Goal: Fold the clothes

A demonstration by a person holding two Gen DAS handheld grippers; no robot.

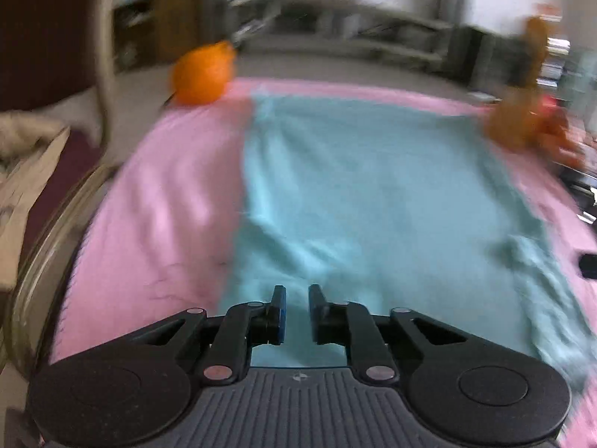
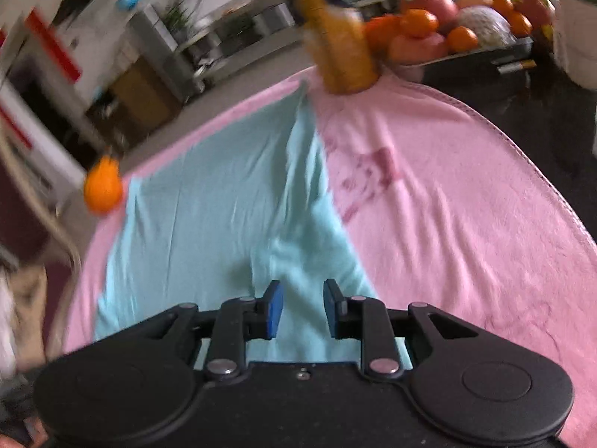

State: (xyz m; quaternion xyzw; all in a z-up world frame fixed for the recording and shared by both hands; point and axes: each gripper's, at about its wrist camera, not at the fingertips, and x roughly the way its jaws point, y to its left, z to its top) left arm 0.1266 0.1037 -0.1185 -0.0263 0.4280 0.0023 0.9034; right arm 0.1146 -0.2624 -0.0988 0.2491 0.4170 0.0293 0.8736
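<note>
A light blue garment (image 1: 358, 186) lies spread flat on a pink blanket (image 1: 164, 201). My left gripper (image 1: 297, 311) hovers over the garment's near edge, open by a narrow gap, nothing between its fingers. In the right wrist view the same blue garment (image 2: 224, 205) lies on the pink blanket (image 2: 466, 224), with wrinkles running toward the near edge. My right gripper (image 2: 303, 308) is open above the garment's near right part, holding nothing. Both views are blurred by motion.
An orange ball-like toy (image 1: 203, 74) sits at the blanket's far left corner, also visible as the orange toy (image 2: 103, 188). A brown plush toy (image 1: 522, 119) stands at the far right corner. A tray of fruit (image 2: 447, 30) sits beyond the blanket.
</note>
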